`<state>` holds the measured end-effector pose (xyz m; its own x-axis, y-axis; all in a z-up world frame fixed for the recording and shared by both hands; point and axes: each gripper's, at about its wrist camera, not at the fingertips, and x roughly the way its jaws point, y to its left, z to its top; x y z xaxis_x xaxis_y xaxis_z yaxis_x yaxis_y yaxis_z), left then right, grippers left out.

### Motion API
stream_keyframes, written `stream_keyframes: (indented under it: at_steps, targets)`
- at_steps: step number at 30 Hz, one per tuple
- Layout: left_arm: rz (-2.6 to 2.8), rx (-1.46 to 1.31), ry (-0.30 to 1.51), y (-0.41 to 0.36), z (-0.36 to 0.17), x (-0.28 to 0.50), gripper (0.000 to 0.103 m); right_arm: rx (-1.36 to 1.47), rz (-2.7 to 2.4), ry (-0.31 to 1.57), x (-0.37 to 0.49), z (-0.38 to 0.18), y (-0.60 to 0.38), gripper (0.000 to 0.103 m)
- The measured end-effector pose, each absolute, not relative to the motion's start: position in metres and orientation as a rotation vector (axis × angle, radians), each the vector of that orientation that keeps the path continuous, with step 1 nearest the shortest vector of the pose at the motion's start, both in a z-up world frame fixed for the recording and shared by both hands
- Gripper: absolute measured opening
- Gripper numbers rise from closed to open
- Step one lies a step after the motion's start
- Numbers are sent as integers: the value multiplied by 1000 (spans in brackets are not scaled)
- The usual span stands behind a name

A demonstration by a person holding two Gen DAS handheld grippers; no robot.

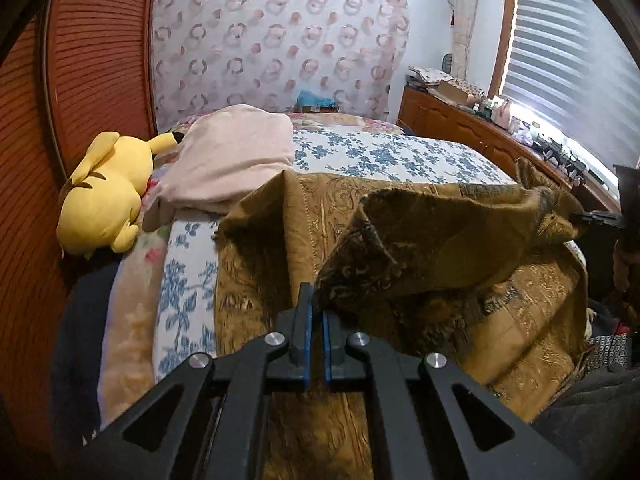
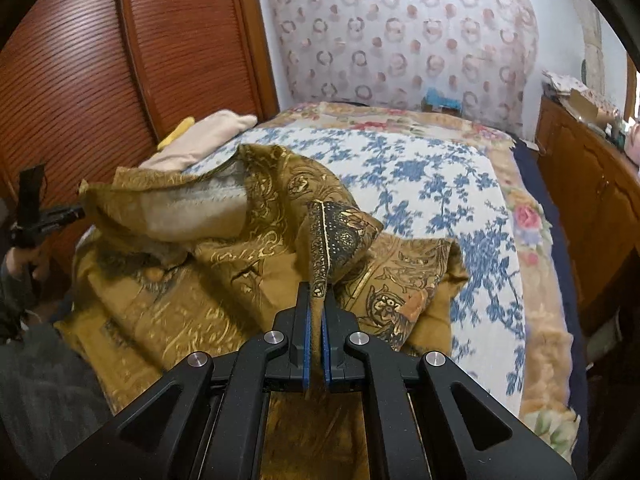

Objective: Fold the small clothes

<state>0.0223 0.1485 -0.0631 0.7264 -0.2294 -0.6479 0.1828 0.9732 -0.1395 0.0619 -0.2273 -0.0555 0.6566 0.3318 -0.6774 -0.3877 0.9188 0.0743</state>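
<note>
Brown-gold patterned garment [image 2: 224, 280] lies on the bed [image 2: 460, 184], ahead of both tongs. Left tongs [image 1: 316, 300] and right tongs [image 2: 318, 300] each clench one edge. Judgement: keep both edges level and taut, lay the fold flat before releasing.

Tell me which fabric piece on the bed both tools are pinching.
The mustard-gold patterned cloth; left tool and right tool each clamp a raised edge. The plain pale-pink folded cloth lies untouched beside the yellow plush toy.

A mustard-gold patterned garment [image 2: 224, 280] lies rumpled on the bed, its near edge lifted in folds.
</note>
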Motion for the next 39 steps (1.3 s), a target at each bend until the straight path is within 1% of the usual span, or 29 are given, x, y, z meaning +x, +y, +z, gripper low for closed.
stream_keyframes:
  at_steps: [7,10,16,22,25,27,29,31,32,33,34,35,36,37,39]
  targets:
    - [-199,31,681,143,-46,-3,2,-108,413,769,40,-49,-228,1]
    - [-195,42,687,146,-48,-11,2,-103,419,799,30,-56,-230,1]
    - [-166,50,707,154,-51,-16,6,-115,426,859,18,-72,-228,1]
    - [-161,85,688,150,-40,-19,8,-113,430,851,12,-69,-230,3]
    - [-162,85,652,146,-25,-25,10,-106,417,831,10,-60,-233,3]
    - [-166,76,635,147,-19,-28,24,-112,412,816,8,-53,-234,4]
    - [-181,53,631,148,-13,-26,29,-120,397,800,6,-46,-235,4]
    - [-182,36,636,149,-11,-21,38,-117,389,782,6,-39,-236,5]
    - [-181,29,635,149,-12,-18,45,-117,383,771,6,-36,-237,6]
    - [-183,20,634,149,-13,-15,52,-117,377,765,7,-35,-237,10]
    - [-191,9,638,149,-16,-10,56,-116,366,756,9,-33,-238,19]
    - [-213,-11,649,149,-20,-2,61,-112,354,746,12,-32,-239,25]
    - [-228,-25,659,149,-23,4,61,-105,346,739,16,-31,-241,34]
    - [-239,-39,675,148,-28,11,61,-98,336,734,20,-32,-242,37]
    - [-239,-43,697,147,-38,27,61,-99,310,729,29,-34,-243,38]
